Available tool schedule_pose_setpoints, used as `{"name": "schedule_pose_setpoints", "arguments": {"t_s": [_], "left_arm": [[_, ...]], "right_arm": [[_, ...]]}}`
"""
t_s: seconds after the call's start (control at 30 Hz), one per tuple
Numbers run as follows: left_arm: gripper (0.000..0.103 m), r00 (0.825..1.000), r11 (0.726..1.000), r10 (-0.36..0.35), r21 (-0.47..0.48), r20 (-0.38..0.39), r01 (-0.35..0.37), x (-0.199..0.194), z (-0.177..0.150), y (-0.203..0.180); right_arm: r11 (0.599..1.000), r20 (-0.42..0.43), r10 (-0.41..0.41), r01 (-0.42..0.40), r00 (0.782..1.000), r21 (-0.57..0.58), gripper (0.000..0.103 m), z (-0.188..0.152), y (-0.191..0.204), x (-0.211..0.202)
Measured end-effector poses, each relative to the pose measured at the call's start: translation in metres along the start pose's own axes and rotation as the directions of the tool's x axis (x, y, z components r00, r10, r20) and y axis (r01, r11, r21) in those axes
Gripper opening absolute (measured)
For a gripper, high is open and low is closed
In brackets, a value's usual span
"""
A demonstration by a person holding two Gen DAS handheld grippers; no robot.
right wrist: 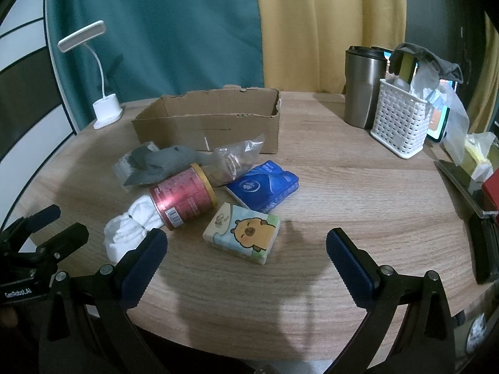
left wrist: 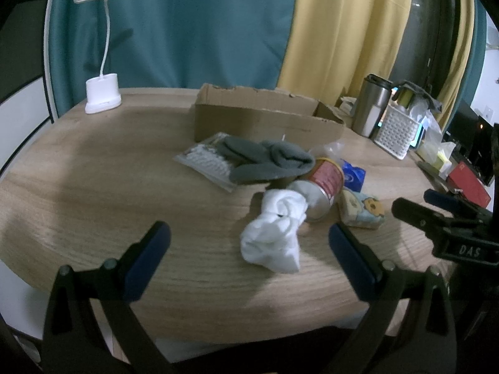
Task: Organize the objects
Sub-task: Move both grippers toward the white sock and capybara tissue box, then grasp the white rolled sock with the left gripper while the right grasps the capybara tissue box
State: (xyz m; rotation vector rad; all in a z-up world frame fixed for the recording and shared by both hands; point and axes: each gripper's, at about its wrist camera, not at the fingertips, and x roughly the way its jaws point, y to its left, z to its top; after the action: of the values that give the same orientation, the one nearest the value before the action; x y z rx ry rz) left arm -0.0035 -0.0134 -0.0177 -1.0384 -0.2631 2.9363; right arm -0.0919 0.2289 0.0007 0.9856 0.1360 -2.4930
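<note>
A pile lies mid-table: rolled white socks [left wrist: 276,233] [right wrist: 132,229], a red can on its side [left wrist: 324,184] [right wrist: 182,198], grey socks [left wrist: 265,159] [right wrist: 156,162], a cartoon tissue pack [left wrist: 363,210] [right wrist: 243,232], a blue tissue pack [left wrist: 352,174] [right wrist: 263,185], a clear snack bag [right wrist: 235,159] and a packet of white items [left wrist: 205,160]. An open cardboard box [left wrist: 265,115] [right wrist: 209,121] stands behind them. My left gripper [left wrist: 249,243] is open and empty, just before the white socks. My right gripper [right wrist: 246,252] is open and empty, just before the cartoon pack.
A white desk lamp [left wrist: 103,93] [right wrist: 106,109] stands at the back left. A steel tumbler [left wrist: 372,106] [right wrist: 363,87] and a white basket [left wrist: 396,131] [right wrist: 399,124] stand at the back right, with clutter along the right edge. The round wooden table [left wrist: 93,171] [right wrist: 358,187] ends close below the grippers.
</note>
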Motion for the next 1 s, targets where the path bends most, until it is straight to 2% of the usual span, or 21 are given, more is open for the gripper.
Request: {"name": "schedule_pose_setpoints", "arguments": {"t_s": [1.0], "left_arm": [[0.102, 0.997, 1.0, 0.009, 0.013, -0.073, -0.008, 0.049, 0.002, 0.0]], "right_arm": [[1.0, -0.069, -0.001, 0.002, 0.998, 0.01, 0.103, 0.002, -0.006, 0.047]]}}
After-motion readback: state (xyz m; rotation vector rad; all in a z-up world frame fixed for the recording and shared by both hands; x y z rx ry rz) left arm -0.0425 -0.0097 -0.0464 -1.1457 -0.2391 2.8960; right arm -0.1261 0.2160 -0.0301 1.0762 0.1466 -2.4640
